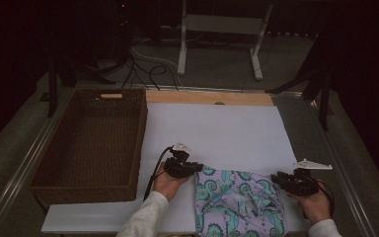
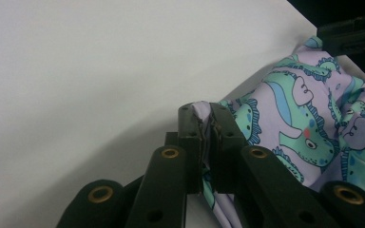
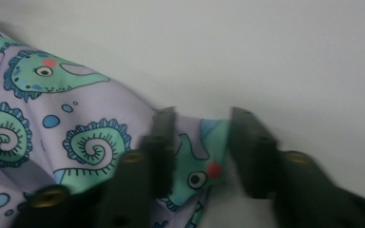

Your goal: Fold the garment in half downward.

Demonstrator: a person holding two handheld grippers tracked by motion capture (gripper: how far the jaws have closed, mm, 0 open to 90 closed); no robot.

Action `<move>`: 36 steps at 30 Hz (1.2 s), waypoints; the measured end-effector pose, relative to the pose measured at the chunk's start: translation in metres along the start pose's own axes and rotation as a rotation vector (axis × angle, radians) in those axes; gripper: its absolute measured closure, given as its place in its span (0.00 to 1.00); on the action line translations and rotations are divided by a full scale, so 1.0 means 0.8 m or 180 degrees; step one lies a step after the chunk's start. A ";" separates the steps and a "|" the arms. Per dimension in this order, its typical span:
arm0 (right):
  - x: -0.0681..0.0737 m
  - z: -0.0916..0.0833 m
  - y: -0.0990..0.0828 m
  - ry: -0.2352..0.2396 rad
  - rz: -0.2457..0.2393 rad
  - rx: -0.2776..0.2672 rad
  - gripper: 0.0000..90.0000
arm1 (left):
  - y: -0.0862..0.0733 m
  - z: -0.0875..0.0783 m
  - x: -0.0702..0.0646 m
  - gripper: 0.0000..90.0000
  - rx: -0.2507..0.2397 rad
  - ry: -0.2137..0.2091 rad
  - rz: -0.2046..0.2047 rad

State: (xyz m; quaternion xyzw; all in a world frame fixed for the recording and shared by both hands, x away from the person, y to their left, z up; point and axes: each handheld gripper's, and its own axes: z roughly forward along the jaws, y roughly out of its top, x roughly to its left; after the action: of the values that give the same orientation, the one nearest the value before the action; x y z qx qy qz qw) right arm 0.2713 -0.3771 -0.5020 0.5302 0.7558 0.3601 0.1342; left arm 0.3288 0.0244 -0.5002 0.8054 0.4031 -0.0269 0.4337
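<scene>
High view looks down; 2 gripper views closely share the cloth (image 1: 239,202).

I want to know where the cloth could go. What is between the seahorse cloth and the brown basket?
In the high view, the left gripper, shut on the seahorse cloth, and its hand sit there on the white board beside the basket.

Lilac cloth (image 1: 239,202) printed with teal seahorses, crumpled and partly folded, lying at near right of white counter (image 1: 217,133), corners bunched up.
</scene>
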 end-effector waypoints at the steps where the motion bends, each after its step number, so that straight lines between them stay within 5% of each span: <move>1: 0.000 0.001 0.000 0.0033 0.0030 0.0000 0.56 | 0.000 0.000 0.000 0.95 0.0002 0.0006 0.0003; 3: 0.001 0.004 0.001 0.0051 0.0016 0.0083 0.49 | 0.000 0.000 0.001 0.95 0.0002 0.0010 0.0001; 8: 0.005 0.016 -0.001 -0.0014 -0.0026 0.0267 0.54 | 0.000 -0.001 0.000 0.95 -0.0018 0.0017 -0.0011; 10: 0.013 0.014 -0.001 0.0023 -0.0052 0.0368 0.80 | 0.000 -0.001 0.000 0.95 -0.0026 0.0015 -0.0018; 11: 0.013 0.014 -0.001 0.0023 -0.0052 0.0368 0.80 | 0.000 -0.001 0.000 0.95 -0.0025 0.0013 -0.0024; 12: 0.014 0.012 -0.002 0.0035 -0.0050 0.0413 0.92 | -0.001 -0.001 0.000 0.95 -0.0029 0.0006 -0.0024; 14: 0.014 0.013 -0.002 0.0015 -0.0054 0.0405 0.94 | -0.001 -0.002 -0.001 0.95 -0.0050 -0.0008 -0.0035; 20: 0.005 0.006 0.010 -0.0232 0.0040 0.0064 0.96 | 0.000 -0.006 -0.003 0.95 -0.0145 -0.0039 -0.0042; 23: 0.006 0.001 0.020 -0.0259 0.0067 -0.0180 0.96 | 0.005 -0.010 -0.003 0.95 -0.0198 0.0110 0.0001; 36: 0.048 0.003 0.029 -0.0125 -0.0132 -0.0298 0.96 | 0.023 -0.026 0.019 0.95 -0.0285 0.0474 -0.0011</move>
State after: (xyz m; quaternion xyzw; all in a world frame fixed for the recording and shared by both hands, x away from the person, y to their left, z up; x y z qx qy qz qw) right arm 0.2735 -0.3378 -0.4810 0.5146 0.7461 0.3818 0.1811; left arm 0.3449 0.0431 -0.4809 0.7843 0.4364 0.0503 0.4381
